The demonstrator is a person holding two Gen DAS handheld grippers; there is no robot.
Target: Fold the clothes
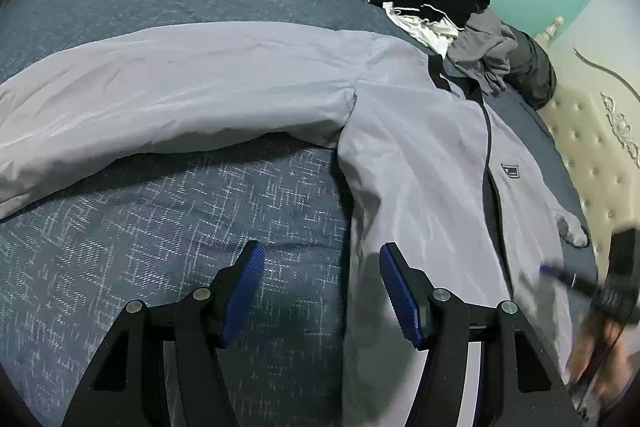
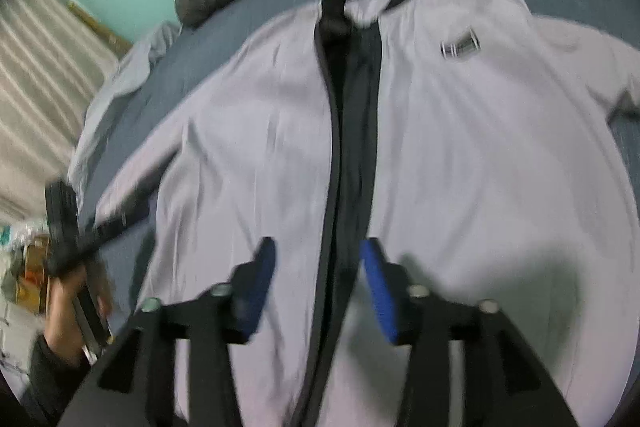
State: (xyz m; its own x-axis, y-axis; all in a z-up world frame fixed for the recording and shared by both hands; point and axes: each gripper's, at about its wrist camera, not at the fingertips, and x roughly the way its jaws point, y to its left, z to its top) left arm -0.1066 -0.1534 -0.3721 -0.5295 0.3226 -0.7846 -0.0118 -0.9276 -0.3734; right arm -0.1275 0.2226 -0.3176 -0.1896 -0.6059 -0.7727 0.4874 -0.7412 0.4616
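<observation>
The pale grey zip-front jacket [image 2: 460, 147] lies flat and face-up on the blue patterned bedspread [image 1: 160, 227], one sleeve spread outward, probably so it can be folded. The left hand-held gripper [image 1: 322, 291] hovers released at the jacket's side edge; the right hand-held gripper [image 2: 318, 287] hangs released above the jacket's dark zip [image 2: 344, 147].

- A pale grey jacket [image 2: 460, 155] lies spread front-up on the blue bed [image 2: 248, 15] — its dark zipper band runs down the middle.
- The right gripper [image 2: 318, 247] hovers over that band, blue fingers [image 2: 262, 287] apart, gripping nothing.
</observation>
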